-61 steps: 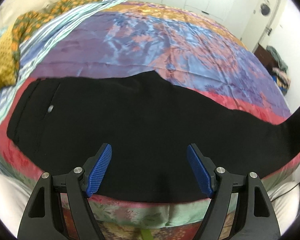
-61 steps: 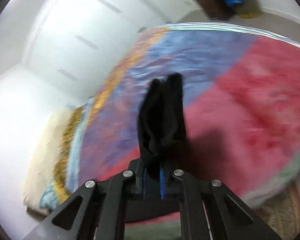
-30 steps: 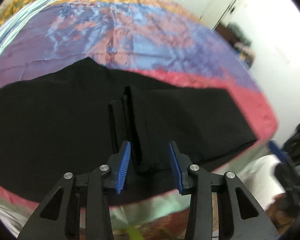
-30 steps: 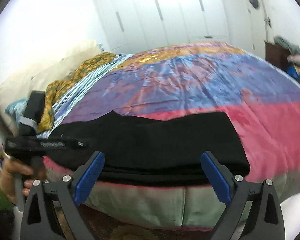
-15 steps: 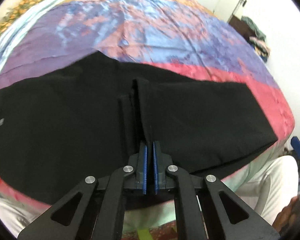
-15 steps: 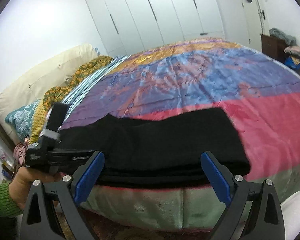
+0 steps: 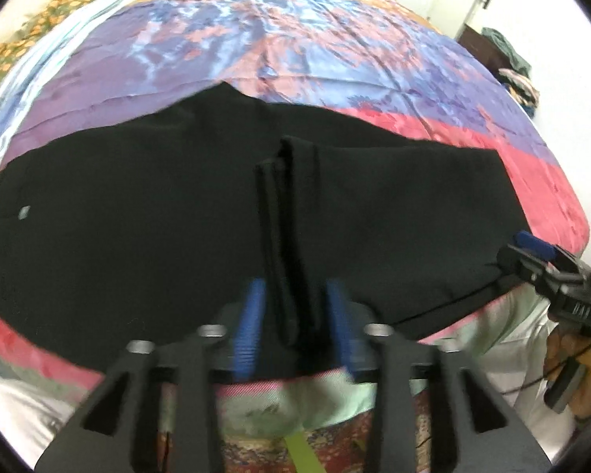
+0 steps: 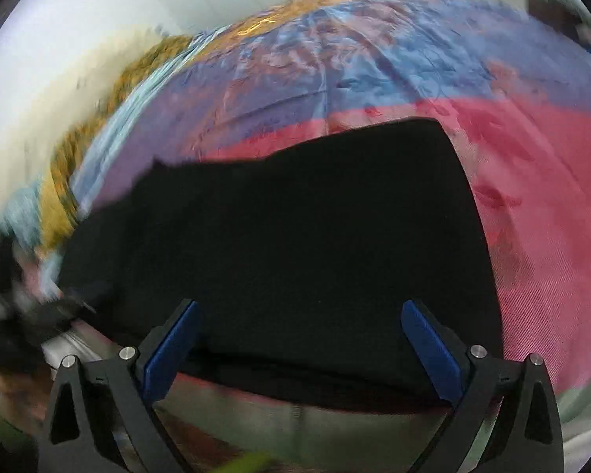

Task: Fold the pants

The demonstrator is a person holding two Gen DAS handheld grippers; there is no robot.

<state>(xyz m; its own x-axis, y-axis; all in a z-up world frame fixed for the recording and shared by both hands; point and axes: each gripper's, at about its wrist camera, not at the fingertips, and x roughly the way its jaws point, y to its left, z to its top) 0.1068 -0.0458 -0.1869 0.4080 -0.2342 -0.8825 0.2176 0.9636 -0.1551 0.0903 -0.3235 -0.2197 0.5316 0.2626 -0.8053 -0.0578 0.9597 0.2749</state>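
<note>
black pants lie on patterned bedspread, near edge. left gripper half-open, straddling raised fold, contact blurred. right gripper wide open, empty; its view motion-blurred.

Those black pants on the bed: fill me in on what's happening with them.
A person is folding the black pants on a colourful bedspread, with a hand-held gripper in each hand. The pants lie along the near edge of the bed, with the leg end already doubled over onto the rest. The left hand-held gripper has its fingers parted on either side of a raised ridge of cloth; the blur hides whether they touch it. The right hand-held gripper is wide open at the folded end, holding nothing.
</note>
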